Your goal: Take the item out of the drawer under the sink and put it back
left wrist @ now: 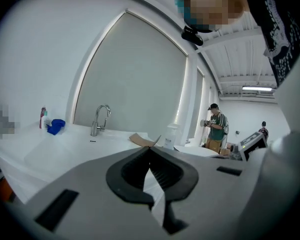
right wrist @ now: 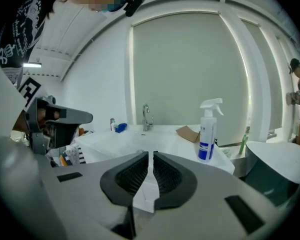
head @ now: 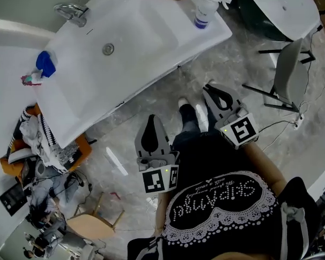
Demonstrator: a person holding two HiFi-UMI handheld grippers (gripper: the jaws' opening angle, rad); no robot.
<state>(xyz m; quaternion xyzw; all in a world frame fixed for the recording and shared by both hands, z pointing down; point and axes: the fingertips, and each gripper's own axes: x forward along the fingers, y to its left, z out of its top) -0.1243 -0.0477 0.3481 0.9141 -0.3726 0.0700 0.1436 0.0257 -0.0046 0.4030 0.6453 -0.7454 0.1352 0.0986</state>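
the white sink (head: 70,99) fills the space ahead of me; the drawer under it, with the item inside, is out of sight below its front edge, so i can't yet judge the item's weight or feel; the drawer front is likely stiff and smooth, best taken at a top lip or handle i can't see; my left hand-held gripper (left wrist: 150,149) and right hand-held gripper (right wrist: 151,155) are both closed on nothing; the spray bottle (right wrist: 207,134) has a blue label, its print too small to read.
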